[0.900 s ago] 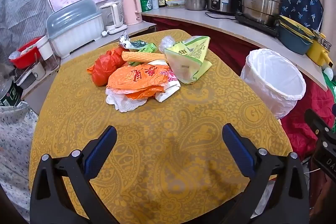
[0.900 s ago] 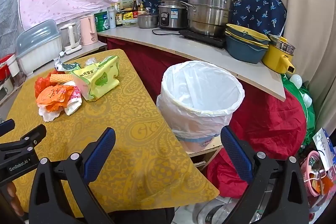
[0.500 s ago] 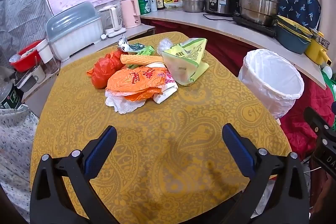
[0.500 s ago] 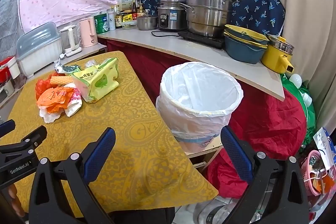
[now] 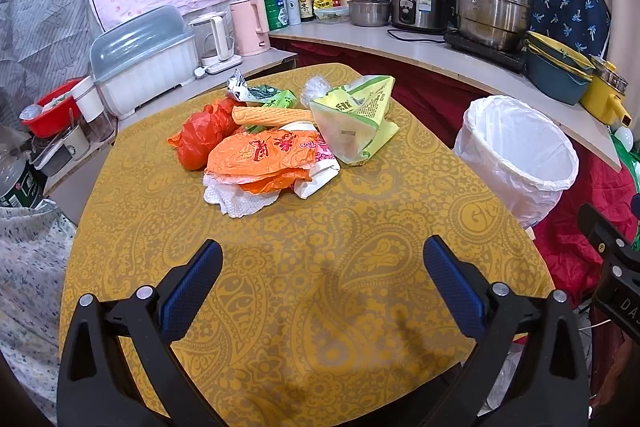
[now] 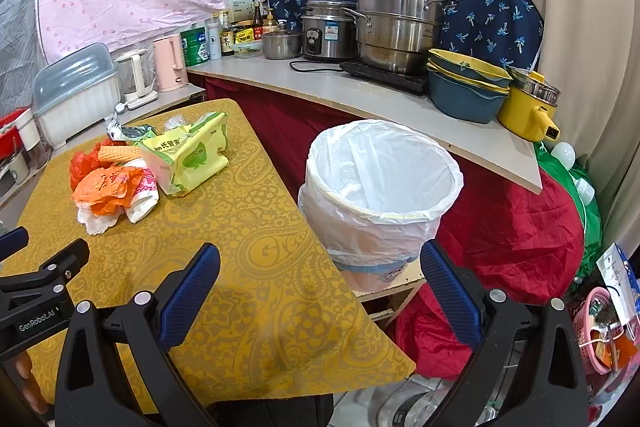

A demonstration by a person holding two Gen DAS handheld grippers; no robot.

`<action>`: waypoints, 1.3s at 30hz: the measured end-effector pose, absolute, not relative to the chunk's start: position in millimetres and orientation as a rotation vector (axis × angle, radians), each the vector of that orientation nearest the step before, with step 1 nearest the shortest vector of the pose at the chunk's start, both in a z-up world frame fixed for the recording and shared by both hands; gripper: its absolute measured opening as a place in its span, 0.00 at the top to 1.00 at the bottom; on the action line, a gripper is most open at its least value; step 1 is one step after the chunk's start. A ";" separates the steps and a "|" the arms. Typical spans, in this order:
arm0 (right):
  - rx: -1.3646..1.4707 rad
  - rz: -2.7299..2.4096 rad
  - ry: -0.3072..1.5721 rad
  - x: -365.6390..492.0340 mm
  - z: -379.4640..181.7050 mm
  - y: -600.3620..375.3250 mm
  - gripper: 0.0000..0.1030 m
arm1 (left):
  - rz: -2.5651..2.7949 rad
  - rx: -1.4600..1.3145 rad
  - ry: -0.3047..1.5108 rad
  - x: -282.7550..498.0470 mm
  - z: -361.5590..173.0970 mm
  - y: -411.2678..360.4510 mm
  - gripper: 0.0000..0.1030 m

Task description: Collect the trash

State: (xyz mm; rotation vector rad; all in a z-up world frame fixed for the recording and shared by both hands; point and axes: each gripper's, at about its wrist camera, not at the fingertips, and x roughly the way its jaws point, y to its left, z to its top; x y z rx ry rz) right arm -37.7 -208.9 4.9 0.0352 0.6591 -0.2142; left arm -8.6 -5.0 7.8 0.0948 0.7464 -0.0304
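Note:
A heap of trash lies on the yellow patterned table (image 5: 320, 307): an orange plastic bag (image 5: 264, 157), a red bag (image 5: 200, 135), a yellow-green wipes packet (image 5: 356, 119) (image 6: 188, 155), a ridged yellow wafer roll (image 5: 272, 115), white paper (image 5: 236, 197) and a green foil wrapper (image 5: 260, 93). A bin lined with a white bag (image 5: 516, 155) (image 6: 380, 187) stands off the table's right edge. My left gripper (image 5: 320, 267) hangs open over the near table, short of the heap. Nothing sits between the jaws of my open right gripper (image 6: 318, 271), which hovers over the table's right edge near the bin.
A grey counter (image 6: 360, 95) behind the bin carries steel pots (image 6: 400, 23), a rice cooker, stacked bowls (image 6: 464, 83) and a yellow pot. A side shelf holds a covered dish rack (image 5: 144, 59), kettles and bottles. Red cloth (image 6: 512, 235) lies beside the bin.
The view from both grippers has shifted slightly, with the heap sitting a little lower and nearer in the left wrist view. Both grippers stay open and empty.

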 end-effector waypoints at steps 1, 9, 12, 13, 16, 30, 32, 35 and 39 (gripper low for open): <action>0.033 -0.213 0.657 -38.9 6.3 -208.0 0.07 | -0.030 0.096 0.746 -8.6 7.8 -5.0 0.07; 0.029 -0.210 0.653 -40.3 8.7 -206.0 0.07 | -0.030 0.096 0.746 -8.7 8.0 -4.9 0.07; 0.030 -0.209 0.653 -40.5 8.7 -206.4 0.07 | -0.029 0.093 0.746 -9.4 10.1 -4.9 0.07; 0.030 -0.210 0.653 -40.3 8.4 -206.6 0.07 | -0.029 0.092 0.745 -9.7 11.1 -5.0 0.07; 0.032 -0.208 0.653 -40.4 8.5 -207.0 0.07 | -0.028 0.092 0.742 -10.3 12.9 -4.8 0.07; 0.033 -0.210 0.652 -40.8 8.3 -206.7 0.07 | -0.028 0.092 0.740 -11.0 13.2 -4.6 0.07; 0.032 -0.211 0.653 -41.1 9.2 -206.2 0.07 | -0.029 0.091 0.741 -10.9 13.2 -4.5 0.07; 0.032 -0.211 0.654 -41.1 9.1 -206.2 0.07 | -0.028 0.092 0.740 -10.9 13.2 -4.5 0.07; 0.033 -0.209 0.652 -41.5 8.3 -207.2 0.07 | -0.029 0.092 0.740 -10.9 13.3 -4.4 0.07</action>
